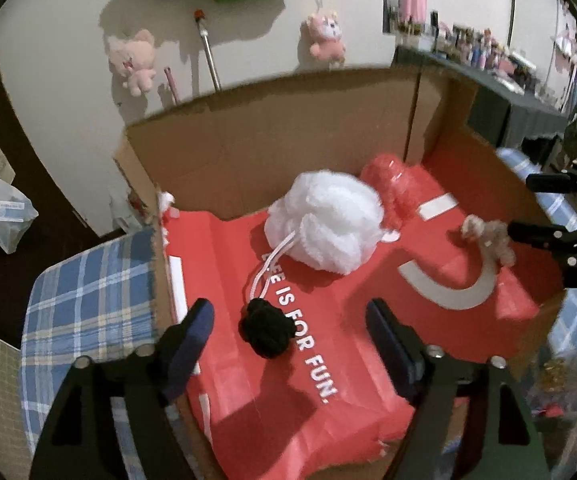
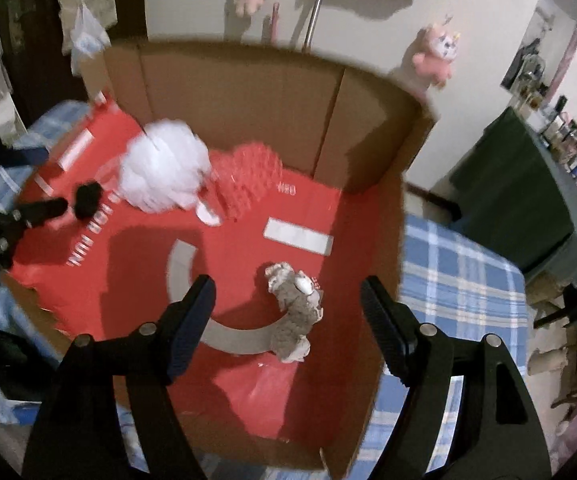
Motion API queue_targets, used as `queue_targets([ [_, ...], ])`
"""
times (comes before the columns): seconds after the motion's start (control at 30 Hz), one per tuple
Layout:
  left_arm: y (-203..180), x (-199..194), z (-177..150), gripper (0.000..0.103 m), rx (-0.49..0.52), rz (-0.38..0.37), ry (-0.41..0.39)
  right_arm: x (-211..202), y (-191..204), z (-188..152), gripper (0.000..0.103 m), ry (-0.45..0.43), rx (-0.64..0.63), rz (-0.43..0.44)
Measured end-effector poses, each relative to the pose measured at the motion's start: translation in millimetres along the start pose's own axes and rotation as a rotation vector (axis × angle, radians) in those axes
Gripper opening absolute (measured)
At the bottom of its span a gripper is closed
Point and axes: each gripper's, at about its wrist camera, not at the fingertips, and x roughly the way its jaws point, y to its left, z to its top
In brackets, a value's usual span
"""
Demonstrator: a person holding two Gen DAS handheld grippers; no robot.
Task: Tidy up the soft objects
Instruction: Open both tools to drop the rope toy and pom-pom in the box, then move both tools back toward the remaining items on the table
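Observation:
A cardboard box (image 1: 272, 136) lined with a red bag (image 1: 328, 344) holds soft things. A white bath pouf (image 1: 326, 222) lies near the back, its cord running to a black knitted ball (image 1: 266, 330). A red mesh pouf (image 1: 390, 184) sits behind it. A grey-beige plush toy (image 2: 294, 312) lies on the right side. My left gripper (image 1: 290, 344) is open just above the black ball. My right gripper (image 2: 288, 322) is open around the plush toy, apart from it. The white pouf (image 2: 164, 168), black ball (image 2: 86, 198) and red pouf (image 2: 248, 176) also show in the right wrist view.
The box (image 2: 368, 128) stands on a blue plaid cloth (image 1: 84, 288). Pink plush toys (image 1: 132, 60) hang on the white wall behind. A dark table (image 2: 536, 200) with small items stands to the right. Plastic bags (image 1: 4, 212) lie at left.

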Motion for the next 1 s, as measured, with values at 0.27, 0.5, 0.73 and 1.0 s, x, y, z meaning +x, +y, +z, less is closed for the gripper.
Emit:
queue_targets([
  [0.27,-15,-113,-27,0.103,-0.050,0.034,-0.266,-111,18,-27,0.075,-0.233,0.047,-0.003],
  [0.5,-37,-193,-71,0.103,-0.112,0.007,-0.433,-200,54,-87,0.082,-0.440,0.051,-0.007],
  [0.73,-65,-237,-129,0.103,-0.158,0.024,-0.540,-249,74,-156,0.085,-0.591,0.107,-0.007],
  [1.0,-99,-239,-191,0.103,-0.172,0.058,-0.582,-247,91,-225,0.088,-0.630,0.143,-0.048],
])
